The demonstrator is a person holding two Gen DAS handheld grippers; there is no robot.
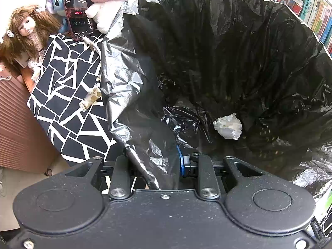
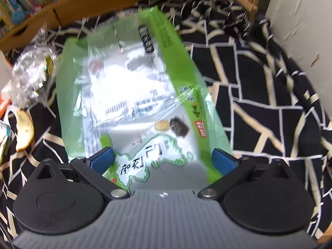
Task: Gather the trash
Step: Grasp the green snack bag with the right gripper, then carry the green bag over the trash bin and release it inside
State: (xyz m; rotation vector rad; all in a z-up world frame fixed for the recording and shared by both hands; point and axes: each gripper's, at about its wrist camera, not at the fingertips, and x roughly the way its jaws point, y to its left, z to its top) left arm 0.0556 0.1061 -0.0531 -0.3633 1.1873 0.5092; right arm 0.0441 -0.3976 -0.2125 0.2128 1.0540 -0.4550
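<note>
Holding bag: left gripper (image 1: pixel 164 161) has its jaws nearly shut, pinching the rim of the black trash bag (image 1: pixel 228 51), likely to keep the mouth open for drops.
Bag contents: a crumpled white tissue (image 1: pixel 228 126) lies at the bottom.
Reaching: right gripper (image 2: pixel 162 159) stands with jaws wide, straddling the near end of a green seaweed snack wrapper (image 2: pixel 132 95) on the black-and-white patterned cloth (image 2: pixel 259 112); the pads seem not to press it.
Waiting trash: clear crumpled plastic (image 2: pixel 31 76) and a banana peel (image 2: pixel 25 130) lie to the left.
Unclear: motion blur smears the wrapper's print; the left pads are mostly hidden by bag film.
</note>
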